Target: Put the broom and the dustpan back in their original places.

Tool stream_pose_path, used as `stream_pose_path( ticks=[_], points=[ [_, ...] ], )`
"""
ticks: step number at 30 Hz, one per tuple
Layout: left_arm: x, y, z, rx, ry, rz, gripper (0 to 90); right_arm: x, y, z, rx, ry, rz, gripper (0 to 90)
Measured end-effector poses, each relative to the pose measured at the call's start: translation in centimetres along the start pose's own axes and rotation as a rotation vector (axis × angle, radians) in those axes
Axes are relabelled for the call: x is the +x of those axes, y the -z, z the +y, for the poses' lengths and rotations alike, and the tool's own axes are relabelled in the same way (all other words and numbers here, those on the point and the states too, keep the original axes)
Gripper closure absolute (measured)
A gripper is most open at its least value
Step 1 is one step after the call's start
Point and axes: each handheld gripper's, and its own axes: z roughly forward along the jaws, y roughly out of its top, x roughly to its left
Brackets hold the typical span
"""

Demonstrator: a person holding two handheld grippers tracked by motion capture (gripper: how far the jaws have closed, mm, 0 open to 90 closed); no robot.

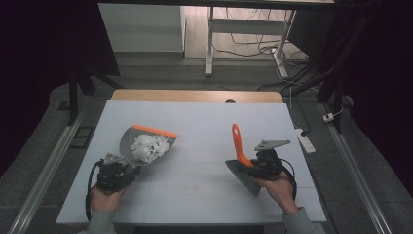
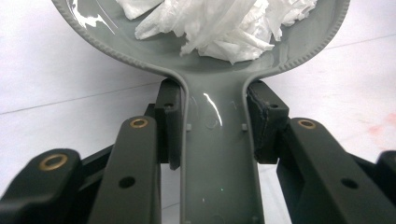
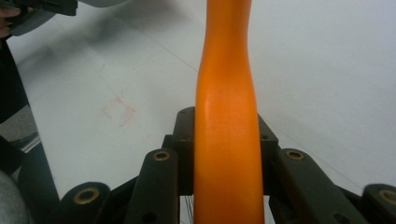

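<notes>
The left gripper (image 1: 118, 171) was clamped on the grey handle of the dustpan (image 1: 146, 146). In the left gripper view, both pads (image 2: 170, 123) pressed the flanks of the handle just behind the point where it widened into the pan (image 2: 219, 60). This grip near the pan probably kept the load from levering the handle downward. The pan was held above the left half of the table (image 1: 195, 122), with its orange lip (image 1: 155, 130) pointing away from the person. The shredded paper (image 1: 150, 147) lay heaped inside the pan, toward the handle. That position suggested a slight backward tilt, which would keep the paper from sliding over the lip.

The right gripper (image 1: 255, 166) was closed on the orange handle of the brush (image 1: 239, 156). In the right gripper view, the handle (image 3: 226, 121) ran straight up between the two jaws, gripped on both sides. The handle rose away from the person, and the grey bristles (image 1: 243, 176) slanted down toward the near edge of the table. The brush was held well apart from the dustpan, over the right half of the table. No loose paper was visible on the table, so the sweeping appeared complete and the brush was likely parked clear of the load.
</notes>
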Motion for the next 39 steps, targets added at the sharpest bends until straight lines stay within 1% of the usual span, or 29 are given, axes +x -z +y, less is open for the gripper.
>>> stream_pose_path(
  ticks=[2, 4, 7, 11, 12, 19, 22, 25, 29, 31, 33, 35, 39],
  points=[
    [0.1, -0.2, 0.1, -0.001, 0.01, 0.006, 61.3, -0.1, -0.1, 0.0, 0.007, -0.005, 0.006, 71.2],
    [0.1, -0.5, 0.2, 0.001, 0.012, 0.014, 61.3, -0.2, -0.3, 0.0, 0.02, -0.015, 0.009, 71.3],
    [0.0, -1.0, 0.5, 0.003, 0.022, 0.017, 61.2, -0.7, -0.6, -0.2, 0.034, -0.047, 0.024, 71.2],
    [-0.2, -1.8, 0.7, 0.012, 0.036, 0.053, 61.2, -1.3, -0.9, -0.5, 0.048, -0.07, 0.05, 71.2],
    [-0.1, -2.0, 0.7, 0.012, 0.046, 0.054, 61.3, -1.4, -1.0, -0.6, 0.051, -0.072, 0.047, 71.2],
    [0.3, -2.6, 0.8, 0.019, 0.066, 0.081, 61.2, -2.2, -1.6, -1.1, 0.077, -0.095, 0.035, 71.2],
    [0.3, -2.8, 0.9, 0.025, 0.072, 0.085, 61.2, -2.6, -1.8, -1.3, 0.089, -0.105, 0.029, 71.2],
    [0.3, -3.1, 1.0, 0.024, 0.086, 0.093, 61.1, -2.9, -2.1, -1.4, 0.098, -0.113, 0.027, 71.2],
    [0.3, -3.6, 1.2, 0.038, 0.092, 0.101, 61.1, -3.5, -2.3, -1.4, 0.107, -0.127, 0.006, 71.1],
    [0.3, -3.8, 1.2, 0.041, 0.103, 0.108, 61.0, -3.8, -2.4, -1.4, 0.113, -0.142, -0.01, 70.9],
    [0.4, -3.9, 1.2, 0.042, 0.107, 0.115, 61.0, -4.2, -2.4, -1.5, 0.116, -0.158, -0.014, 70.9],
    [0.5, -4.0, 1.3, 0.046, 0.111, 0.112, 61.0, -4.4, -2.5, -1.5, 0.121, -0.169, -0.018, 70.8],
    [0.6, -4.2, 1.4, 0.055, 0.126, 0.116, 60.9, -4.9, -2.5, -1.6, 0.131, -0.179, -0.032, 70.3]
  ],
)
